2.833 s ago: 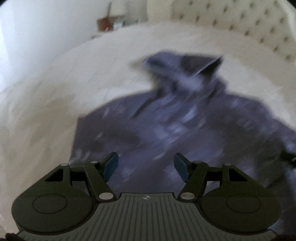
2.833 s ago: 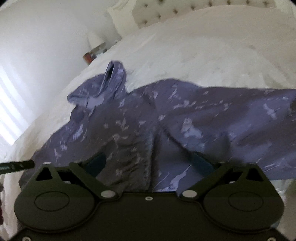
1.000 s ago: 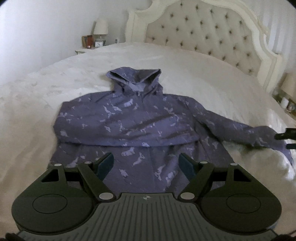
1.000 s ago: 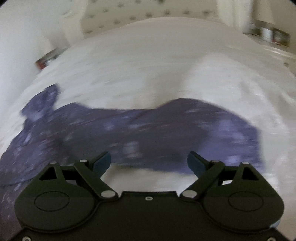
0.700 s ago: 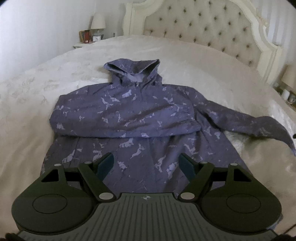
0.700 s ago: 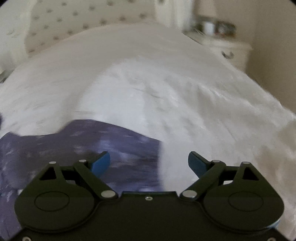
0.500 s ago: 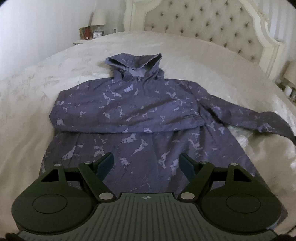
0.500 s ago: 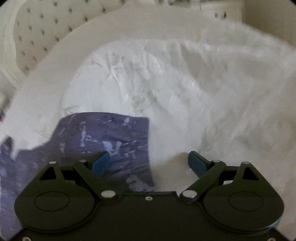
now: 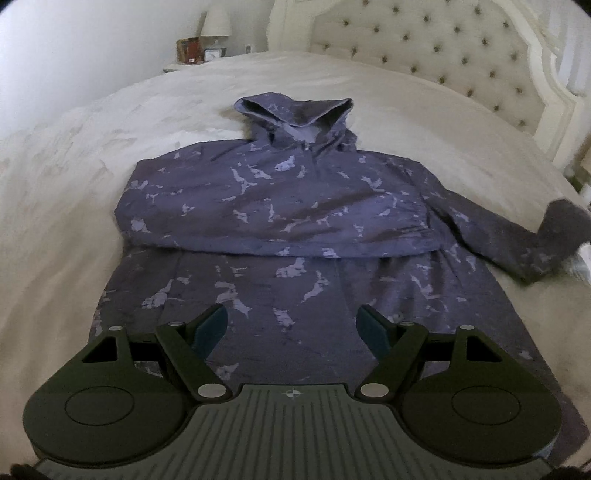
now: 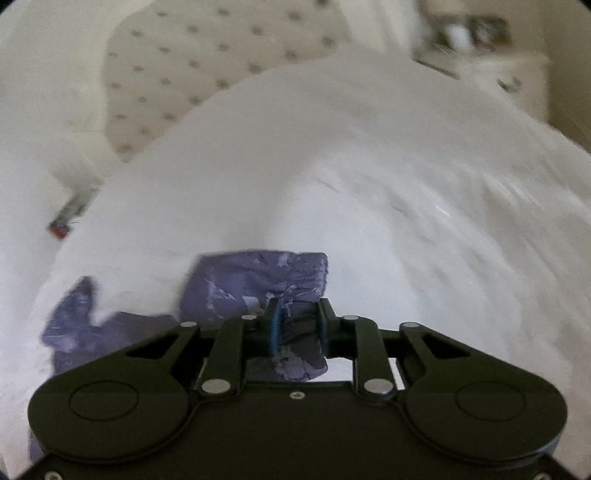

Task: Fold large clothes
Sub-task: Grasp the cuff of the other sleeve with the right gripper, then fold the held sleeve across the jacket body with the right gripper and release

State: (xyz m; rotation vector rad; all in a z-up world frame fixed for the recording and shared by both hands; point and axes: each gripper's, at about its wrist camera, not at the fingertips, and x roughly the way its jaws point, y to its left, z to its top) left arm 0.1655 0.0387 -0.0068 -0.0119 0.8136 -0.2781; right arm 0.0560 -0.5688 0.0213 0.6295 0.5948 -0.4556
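A purple patterned hoodie (image 9: 295,206) lies spread on a white bed (image 9: 74,177), hood (image 9: 295,114) toward the tufted headboard (image 9: 424,48). No container shows in either view; the bed alone carries the garment. One sleeve (image 9: 258,221) is folded across the chest, its lower edge making a straight line over the body. The other sleeve (image 9: 517,243) runs out toward the right edge of the left wrist view, where its cuff end rises off the bed, blurred.

The left claw (image 9: 291,326) hangs over the lower part of the hoodie with its jaws wide apart and nothing between them. The hem area of the garment lies directly under and ahead of it, and the pads do not touch the cloth as far as the view shows.

The right claw (image 10: 297,326) has just been closing, and its jaws now stand narrow with the cuff (image 10: 258,284) of the outstretched sleeve pinched between them. A fold of purple cloth sits between the blue pads, and a corner of it hangs down behind them toward the claw's body. More of the sleeve trails off to the left in that view, lying over the white bedding, partly blurred.

A bedside stand with a lamp (image 9: 216,22) and small items sits beyond the far left corner of the bed. Another stand (image 10: 517,77) shows blurred at the upper right of the right wrist view.
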